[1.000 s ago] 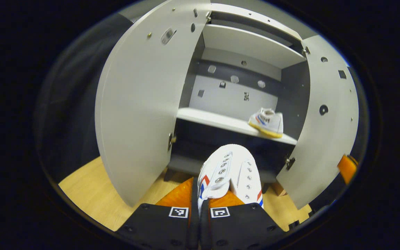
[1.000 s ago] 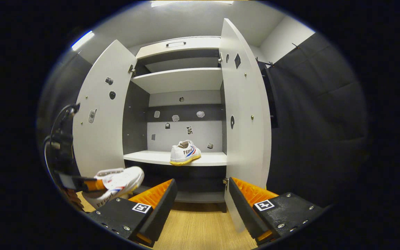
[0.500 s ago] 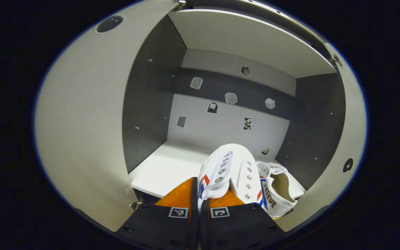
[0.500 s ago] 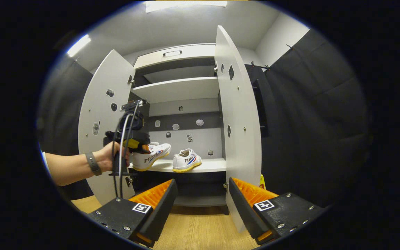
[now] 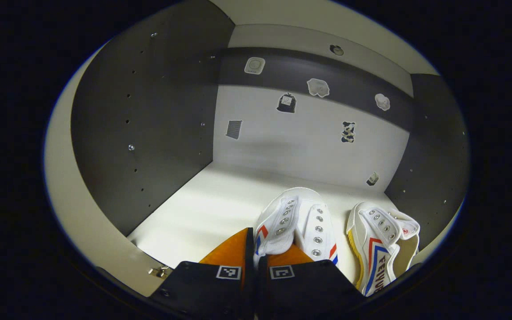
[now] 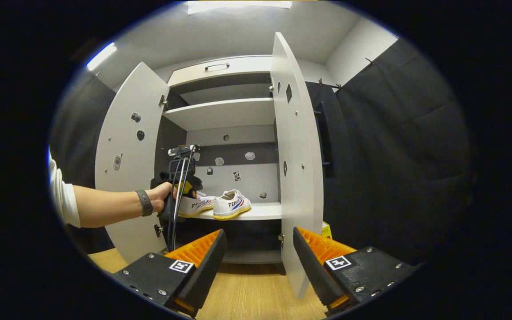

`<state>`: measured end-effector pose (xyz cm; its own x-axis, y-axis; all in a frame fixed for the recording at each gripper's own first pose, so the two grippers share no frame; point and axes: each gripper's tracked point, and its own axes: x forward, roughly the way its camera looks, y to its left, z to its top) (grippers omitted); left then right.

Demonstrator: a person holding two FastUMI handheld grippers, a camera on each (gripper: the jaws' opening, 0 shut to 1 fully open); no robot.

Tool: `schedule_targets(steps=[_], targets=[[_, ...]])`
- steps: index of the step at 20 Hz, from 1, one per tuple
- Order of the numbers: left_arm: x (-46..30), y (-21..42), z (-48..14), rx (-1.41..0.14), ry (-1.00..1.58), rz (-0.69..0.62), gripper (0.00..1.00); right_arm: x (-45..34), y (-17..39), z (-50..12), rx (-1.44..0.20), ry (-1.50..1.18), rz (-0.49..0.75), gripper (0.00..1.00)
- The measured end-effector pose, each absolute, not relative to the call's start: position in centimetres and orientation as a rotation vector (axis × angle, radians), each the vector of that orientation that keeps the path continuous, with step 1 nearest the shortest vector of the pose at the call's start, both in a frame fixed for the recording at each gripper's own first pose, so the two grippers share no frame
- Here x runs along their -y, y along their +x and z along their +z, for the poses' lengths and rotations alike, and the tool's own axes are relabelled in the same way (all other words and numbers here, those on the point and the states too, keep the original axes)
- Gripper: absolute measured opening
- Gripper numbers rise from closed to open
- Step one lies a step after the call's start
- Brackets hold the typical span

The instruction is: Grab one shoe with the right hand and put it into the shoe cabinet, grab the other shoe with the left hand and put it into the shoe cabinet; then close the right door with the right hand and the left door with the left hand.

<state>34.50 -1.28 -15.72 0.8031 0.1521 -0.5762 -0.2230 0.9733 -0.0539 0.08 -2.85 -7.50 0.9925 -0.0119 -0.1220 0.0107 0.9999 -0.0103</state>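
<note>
My left gripper [image 5: 258, 249] is shut on a white shoe [image 5: 296, 218] with red and blue stripes, toe pointing into the cabinet. The shoe sits at the level of the white shelf [image 5: 202, 209]; whether it touches the shelf I cannot tell. The other white shoe [image 5: 380, 246], yellow-soled, lies on the shelf just to its right. In the right gripper view a hand holds the left gripper [image 6: 178, 186] at the shelf, with the held shoe [image 6: 198, 205] beside the placed shoe [image 6: 233, 206]. My right gripper [image 6: 256, 262] is open, empty, and back from the cabinet.
Both cabinet doors stand open: the left door [image 6: 125, 178] beside the person's forearm [image 6: 105, 206], the right door [image 6: 296, 169] straight ahead of my right gripper. An upper shelf [image 6: 225, 111] sits above. Wooden floor [image 6: 247, 293] lies below; black cloth hangs to the right.
My left gripper carried its shoe up from the floor in front and into the cabinet, down to shelf level beside the other shoe. The right gripper stayed open, shifting slightly.
</note>
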Motion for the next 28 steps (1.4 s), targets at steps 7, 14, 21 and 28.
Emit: schedule_targets(steps=[7,14,21,28], targets=[[0.8,33.9,-14.8,-0.606,-0.071,0.197,0.34,1.7,0.5,-7.3,-0.114,-0.002,0.018,0.92],[-0.4,30.5,-11.9,-0.546,-0.067,0.191,0.99,0.9,0.5,-6.6,-0.103,0.012,0.040,0.92],[1.2,22.4,-4.3,-0.311,-0.058,0.082,0.98,0.8,0.1,-6.4,-0.102,0.023,0.051,0.92],[2.1,8.5,-2.0,-0.089,0.072,0.041,0.96,1.0,-0.5,-5.7,-0.096,0.023,0.061,0.92]])
